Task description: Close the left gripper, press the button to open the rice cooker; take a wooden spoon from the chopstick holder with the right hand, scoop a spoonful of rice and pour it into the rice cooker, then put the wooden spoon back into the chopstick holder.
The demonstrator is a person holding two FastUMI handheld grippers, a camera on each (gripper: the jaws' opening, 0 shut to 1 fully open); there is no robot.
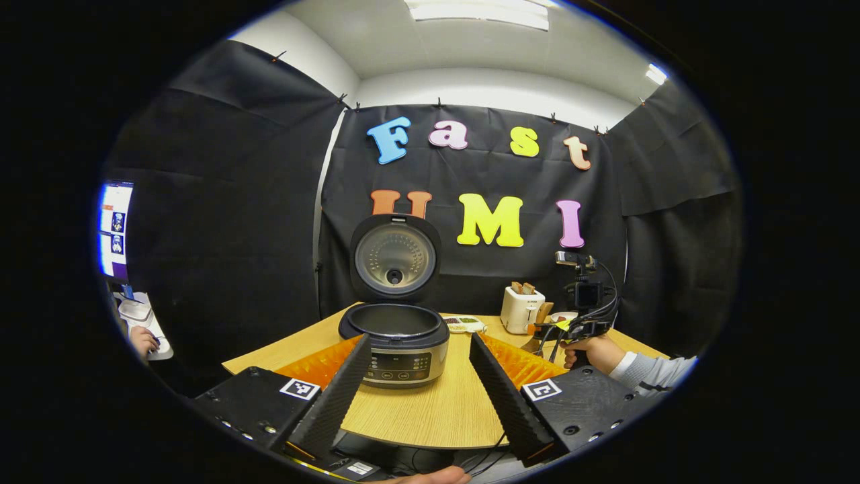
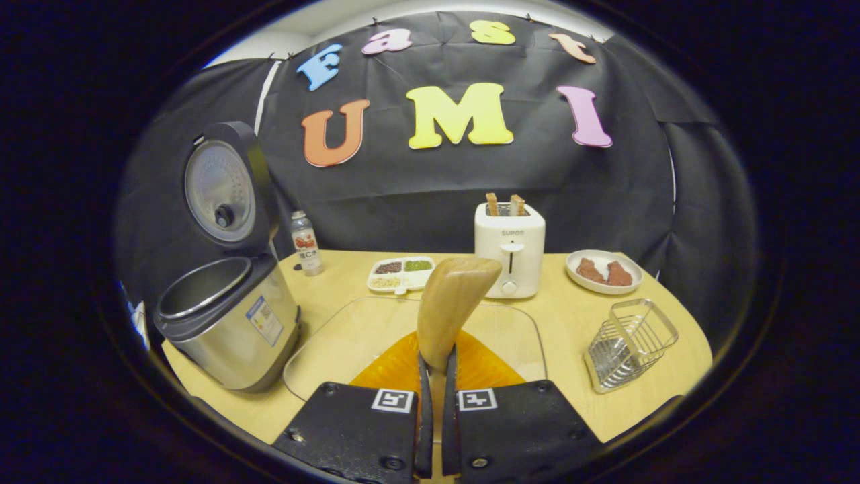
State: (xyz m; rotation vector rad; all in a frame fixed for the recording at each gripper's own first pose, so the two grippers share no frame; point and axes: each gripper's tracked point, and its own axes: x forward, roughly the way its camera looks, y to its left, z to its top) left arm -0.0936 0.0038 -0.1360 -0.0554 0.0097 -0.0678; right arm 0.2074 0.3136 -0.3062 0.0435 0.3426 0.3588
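Right gripper view: rice cooker [image 2: 225, 323] open, your right gripper [image 2: 435, 376] jaws clamp the wooden spoon [image 2: 451, 302]; left jaws wide; scooping, pouring, returning remain.

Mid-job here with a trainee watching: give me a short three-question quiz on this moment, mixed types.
1. True or false: the rice cooker has its lid raised.
2. What does the right claw hold? A) wooden spoon B) bottle C) toaster
3. Fill in: in the left gripper view, the left claw is ____, with the cooker seen between its fingers.

Key: 1 true. 2 A; both fingers press on the spoon's handle, bowl upward. 3 open.
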